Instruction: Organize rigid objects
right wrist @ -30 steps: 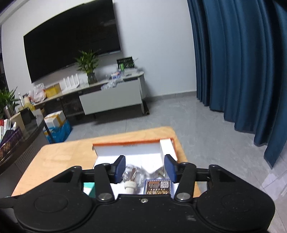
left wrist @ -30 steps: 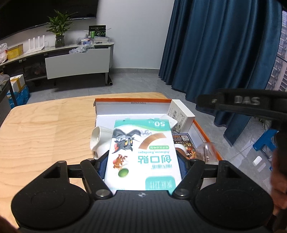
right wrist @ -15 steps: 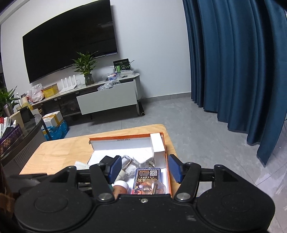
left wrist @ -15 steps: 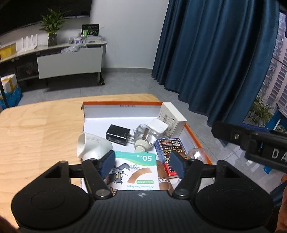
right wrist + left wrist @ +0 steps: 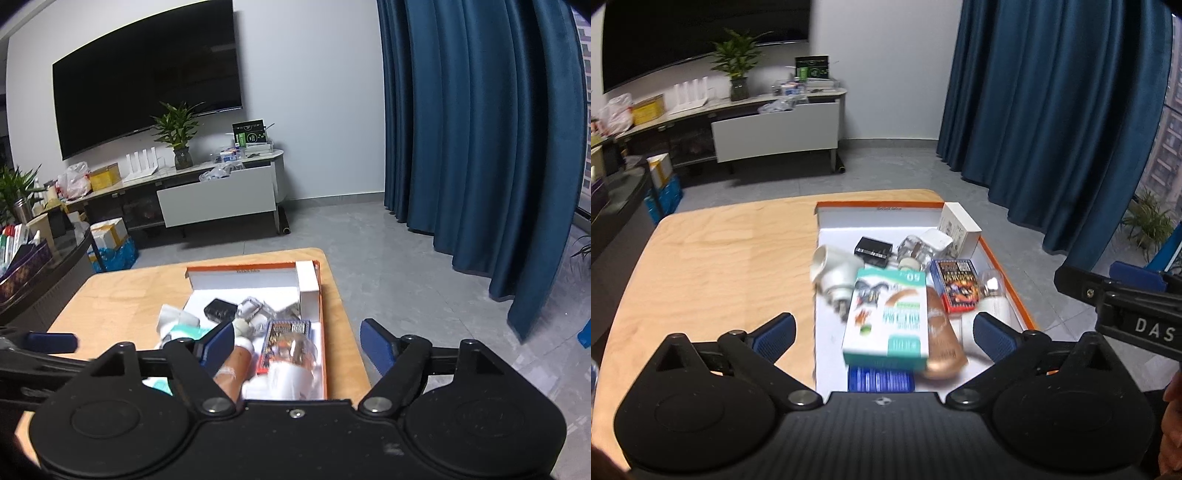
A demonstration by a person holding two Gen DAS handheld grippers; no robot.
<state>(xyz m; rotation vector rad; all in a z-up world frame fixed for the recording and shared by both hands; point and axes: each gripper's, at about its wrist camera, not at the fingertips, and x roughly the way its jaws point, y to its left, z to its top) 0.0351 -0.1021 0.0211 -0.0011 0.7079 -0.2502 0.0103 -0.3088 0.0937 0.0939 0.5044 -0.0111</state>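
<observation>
An orange-rimmed white box [image 5: 1004,273] on the wooden table [image 5: 713,266] holds the rigid objects. A green-and-white bandage box [image 5: 886,317] lies in it on top of a brown bottle [image 5: 942,332] and a blue item [image 5: 881,380]. My left gripper [image 5: 884,332] is open and empty, hovering above the bandage box. My right gripper [image 5: 301,341] is open and empty above the box's near right part [image 5: 323,332], over a clear bulb [image 5: 295,354].
The box also holds a white pipe elbow [image 5: 831,269], a black adapter [image 5: 873,249], a white carton [image 5: 960,227], a red card pack [image 5: 955,284] and a glass jar [image 5: 914,247]. Blue curtains [image 5: 1052,110] hang right; a TV bench [image 5: 757,125] stands behind.
My left gripper let go of the bandage box, opened wide and pulled back; the box now lies in the tray. My right gripper opened wider and drew back too.
</observation>
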